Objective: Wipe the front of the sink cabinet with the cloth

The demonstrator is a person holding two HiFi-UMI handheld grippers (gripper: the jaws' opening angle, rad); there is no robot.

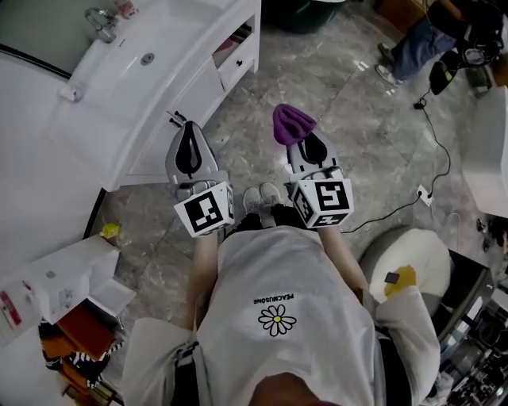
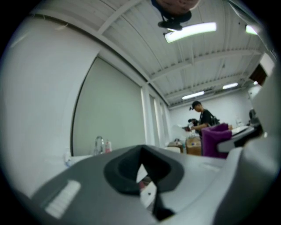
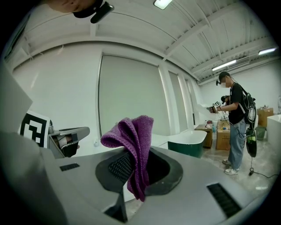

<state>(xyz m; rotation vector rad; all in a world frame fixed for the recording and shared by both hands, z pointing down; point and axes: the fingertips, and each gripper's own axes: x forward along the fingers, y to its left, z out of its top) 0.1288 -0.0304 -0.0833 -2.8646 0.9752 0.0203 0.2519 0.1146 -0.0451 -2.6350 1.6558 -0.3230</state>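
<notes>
The white sink cabinet (image 1: 194, 99) stands at the upper left of the head view, with its basin and faucet (image 1: 101, 20) on top. My right gripper (image 1: 300, 141) is shut on a bunched purple knit cloth (image 1: 292, 123), held over the marble floor to the right of the cabinet front and apart from it. In the right gripper view the cloth (image 3: 134, 145) hangs out of the right gripper (image 3: 136, 171). My left gripper (image 1: 189, 131) hovers close to the cabinet's lower front corner, jaws together with nothing in them. The left gripper (image 2: 142, 171) view shows the faucet (image 2: 99, 144) and the cloth (image 2: 215, 140).
A person (image 1: 421, 44) stands at the far right, with a cable (image 1: 435, 155) and power strip (image 1: 425, 194) on the floor. A white box (image 1: 63, 277) sits at the lower left and a white round fixture (image 1: 413, 250) at the right. A green tub (image 3: 186, 141) stands beyond.
</notes>
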